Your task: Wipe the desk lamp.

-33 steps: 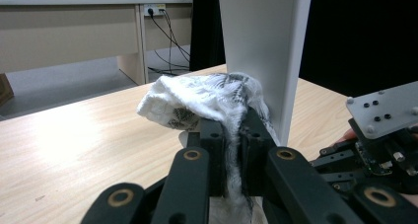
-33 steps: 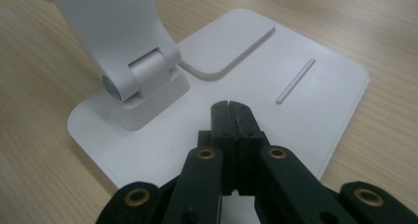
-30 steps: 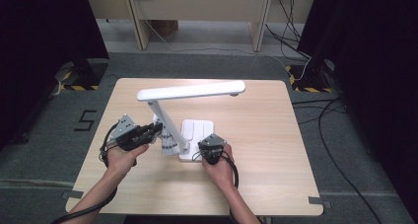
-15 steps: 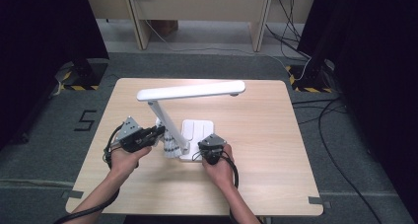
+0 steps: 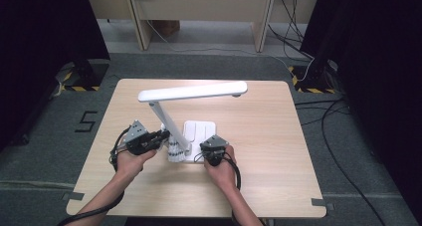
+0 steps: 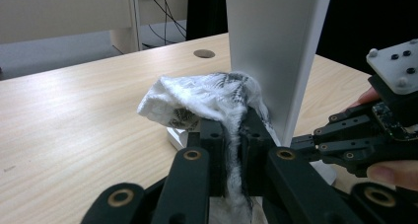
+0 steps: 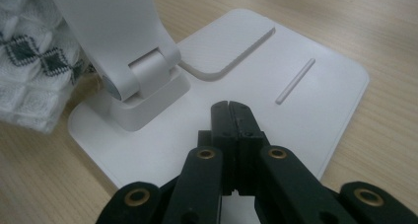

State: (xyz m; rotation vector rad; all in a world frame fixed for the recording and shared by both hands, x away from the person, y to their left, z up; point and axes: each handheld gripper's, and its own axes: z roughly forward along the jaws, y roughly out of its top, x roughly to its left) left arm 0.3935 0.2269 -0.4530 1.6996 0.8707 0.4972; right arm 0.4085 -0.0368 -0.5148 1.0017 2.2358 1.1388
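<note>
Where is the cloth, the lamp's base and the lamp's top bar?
cloth (image 6: 207,98): left gripper view, on its bunched white top.
lamp's base (image 7: 276,71): right gripper view, on the flat white plate.
lamp's top bar (image 5: 194,91): high view, on the bar's middle.

Your left gripper (image 5: 161,135) has crept slightly down and toward the foot of the lamp arm (image 5: 169,126) over the last second, taking the white patterned cloth (image 5: 174,151) clamped in it along. The shift is small, and I can't make out any other change.
</note>
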